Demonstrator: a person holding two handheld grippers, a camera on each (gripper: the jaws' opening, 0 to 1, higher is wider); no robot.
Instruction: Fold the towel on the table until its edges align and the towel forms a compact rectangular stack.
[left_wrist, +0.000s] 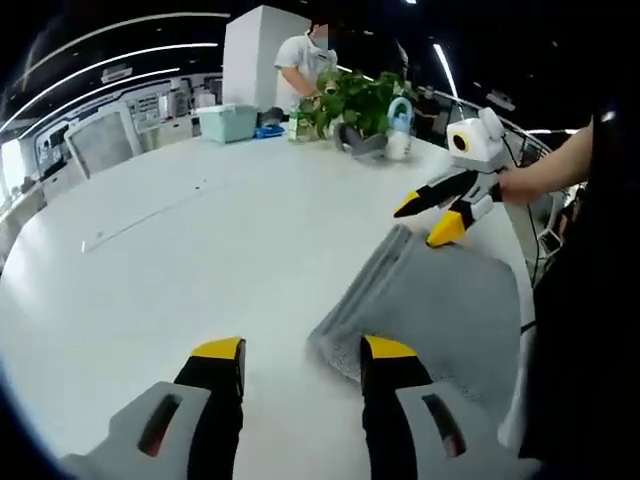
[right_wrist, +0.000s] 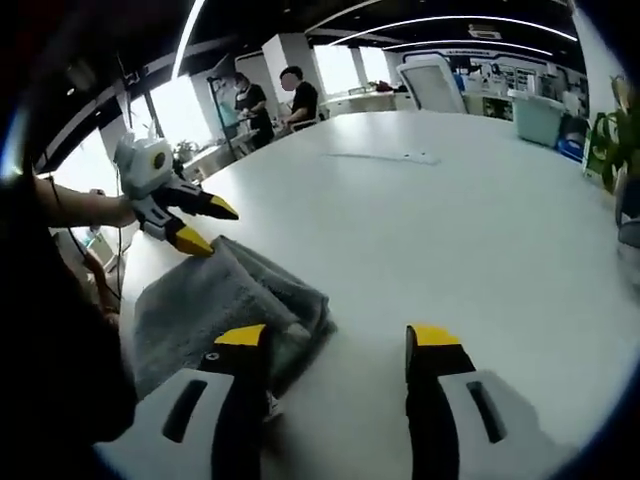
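Folded grey terry towel lies near the white tabletop edge. Left gripper and right gripper jaws spread, empty; careless pinching may unfold layers.

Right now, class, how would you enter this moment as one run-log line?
towel: grey, folded over, on white table | left claw: open, at towel's near edge | right claw: open, at towel's edge | nothing gripped

Potted plant, teal box, office chair
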